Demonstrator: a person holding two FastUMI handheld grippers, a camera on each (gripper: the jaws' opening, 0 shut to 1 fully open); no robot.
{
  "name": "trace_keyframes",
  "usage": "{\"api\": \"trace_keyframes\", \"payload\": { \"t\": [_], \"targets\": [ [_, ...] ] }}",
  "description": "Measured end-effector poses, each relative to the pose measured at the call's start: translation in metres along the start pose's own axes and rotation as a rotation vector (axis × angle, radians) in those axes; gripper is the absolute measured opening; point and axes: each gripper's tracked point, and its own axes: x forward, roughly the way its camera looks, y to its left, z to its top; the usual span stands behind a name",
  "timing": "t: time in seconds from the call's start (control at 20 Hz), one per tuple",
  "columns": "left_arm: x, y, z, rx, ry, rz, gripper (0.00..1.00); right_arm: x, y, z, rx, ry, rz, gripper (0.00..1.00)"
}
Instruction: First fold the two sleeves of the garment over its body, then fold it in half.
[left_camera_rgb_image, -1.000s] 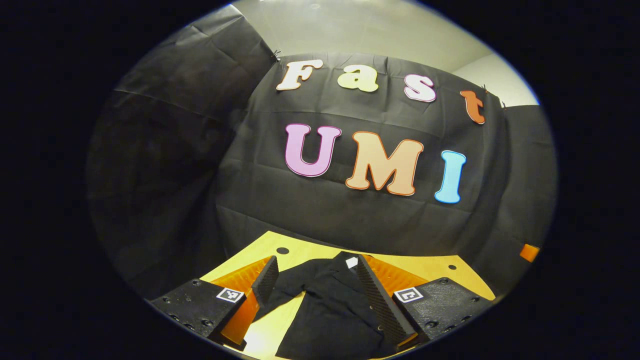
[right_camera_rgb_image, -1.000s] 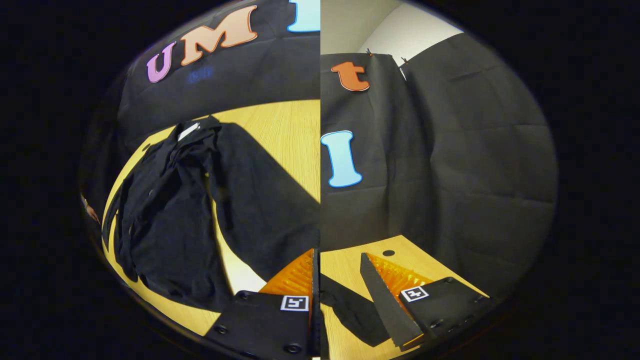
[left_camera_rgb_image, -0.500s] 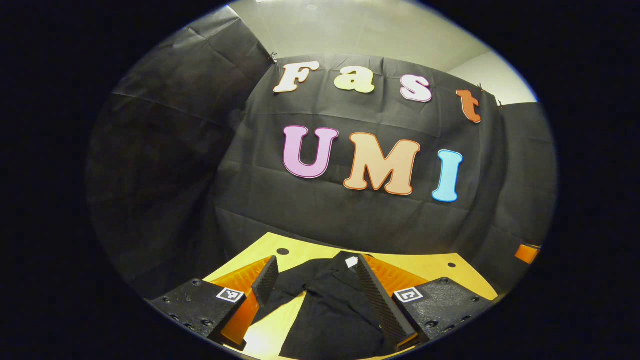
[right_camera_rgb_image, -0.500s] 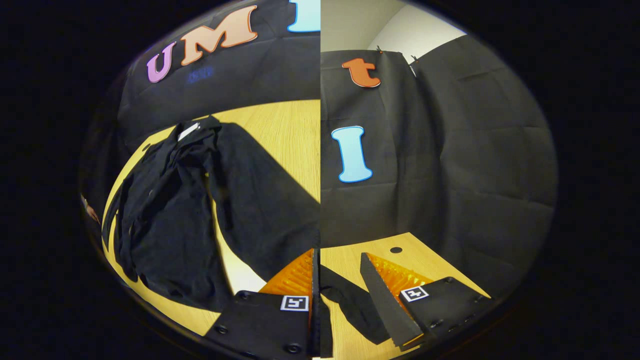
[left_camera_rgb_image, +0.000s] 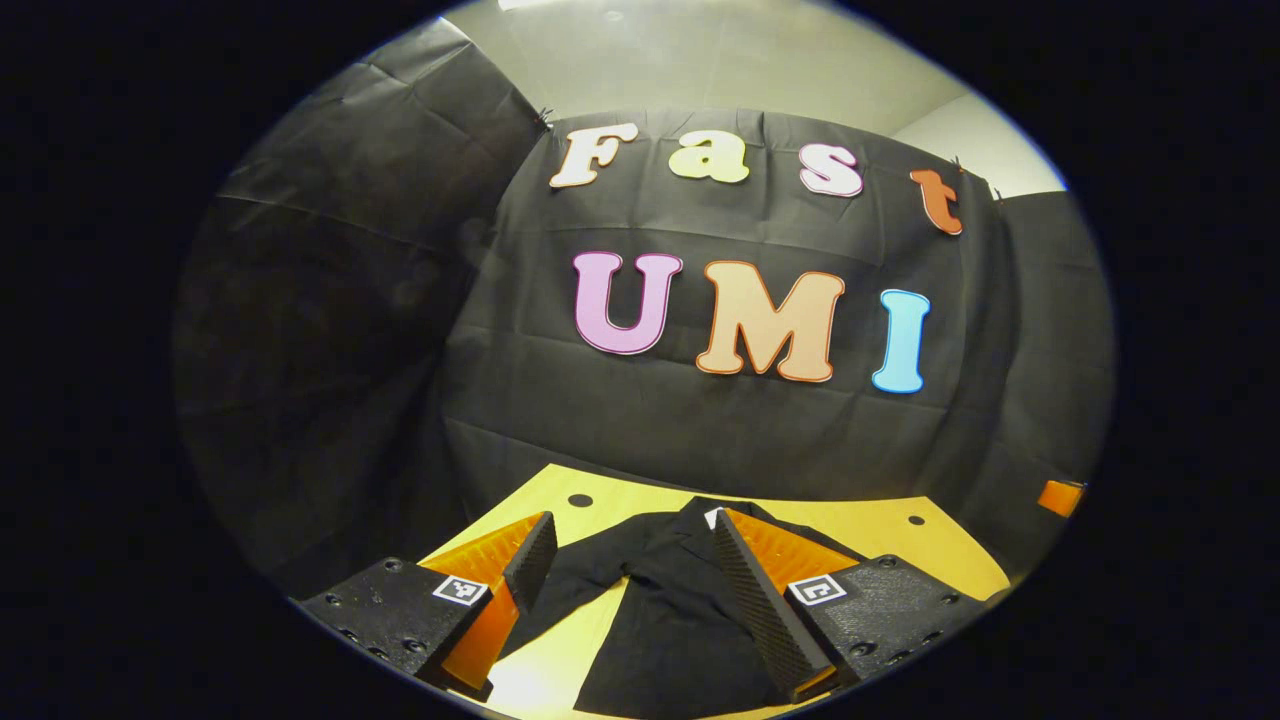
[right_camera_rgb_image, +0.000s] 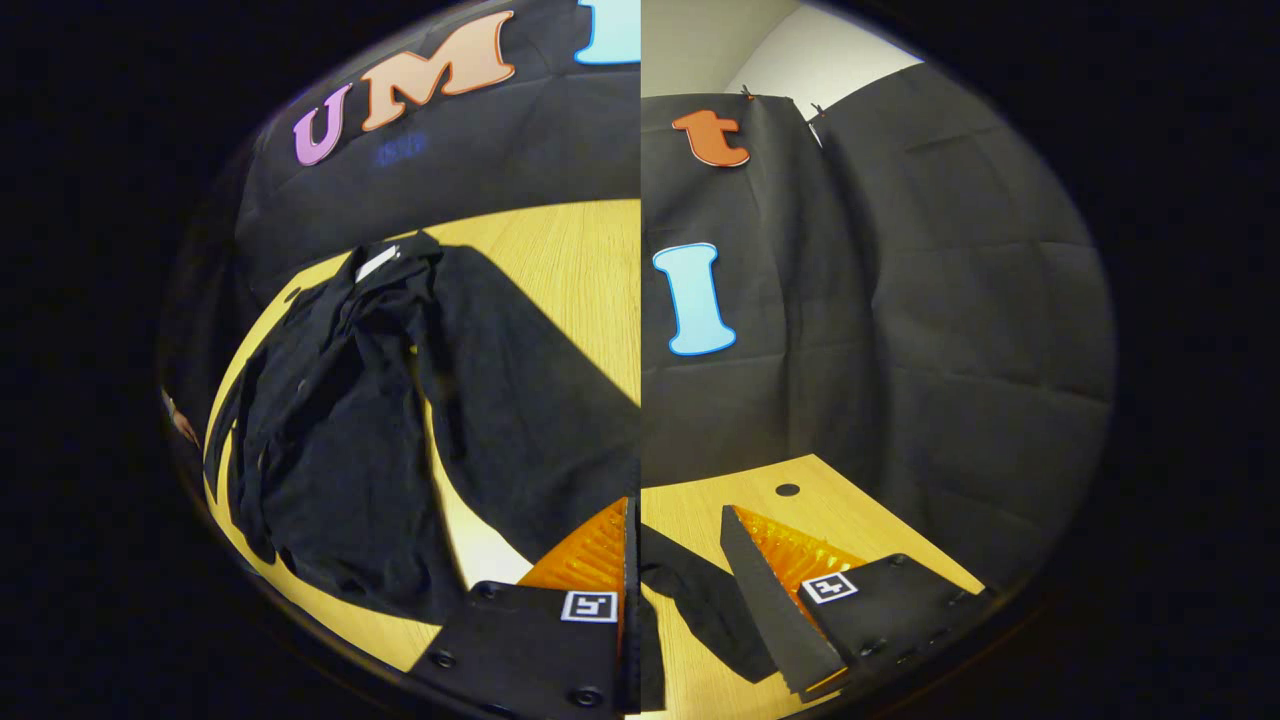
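Note:
A black long-sleeved garment (left_camera_rgb_image: 670, 620) lies on the yellow wooden table (left_camera_rgb_image: 880, 530), its collar with a white tag (left_camera_rgb_image: 711, 517) at the far end. In the left gripper view my left gripper (left_camera_rgb_image: 630, 565) hangs open just above it, one sleeve running toward the left finger. The right gripper view is split down its middle. Its left half holds the garment's body (right_camera_rgb_image: 340, 440) spread flat. Its right half holds a black sleeve end (right_camera_rgb_image: 705, 610) lying between the fingers of my right gripper (right_camera_rgb_image: 675, 565), which stands open.
Black cloth walls close the table on the far side and both flanks. Small round holes (left_camera_rgb_image: 580, 499) mark the tabletop near its far corners. An orange block (left_camera_rgb_image: 1058, 497) sits at the right edge of the left gripper view. Bare wood (right_camera_rgb_image: 560, 260) lies beyond the garment.
The left gripper view has drifted a little, so the garment sits slightly farther forward between the fingers. In the right gripper view's right half the wall and sleeve shifted slightly; its left half is unchanged.

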Motion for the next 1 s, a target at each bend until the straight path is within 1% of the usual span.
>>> {"api": "trace_keyframes", "payload": {
  "t": [0.05, 0.15, 0.3, 0.55, 0.8, 0.85, 1.0],
  "targets": [
    [0.000, 0.001, -0.002, -0.001, 0.003, 0.002, 0.92, 0.001, 0.000, -0.001, -0.002, 0.004, 0.000, 0.52],
    [-0.002, 0.004, -0.003, 0.006, 0.007, 0.007, 0.93, 0.001, -0.002, -0.005, -0.017, 0.017, -0.002, 0.52],
    [-0.004, 0.007, -0.003, 0.022, 0.009, 0.018, 0.92, 0.000, -0.005, -0.009, -0.030, 0.025, -0.009, 0.52],
    [-0.002, 0.006, -0.007, 0.003, 0.019, 0.024, 0.92, 0.000, -0.008, -0.010, -0.029, 0.035, -0.010, 0.52],
    [-0.003, 0.010, -0.012, -0.024, 0.027, 0.037, 0.92, 0.000, -0.028, -0.006, -0.056, 0.042, -0.054, 0.52],
    [-0.003, 0.013, -0.012, -0.024, 0.029, 0.044, 0.93, 0.001, -0.032, -0.007, -0.055, 0.044, -0.061, 0.52],
    [-0.002, 0.021, -0.012, -0.019, 0.028, 0.068, 0.92, 0.005, -0.050, -0.014, -0.064, 0.059, -0.096, 0.52]
  ]
}}
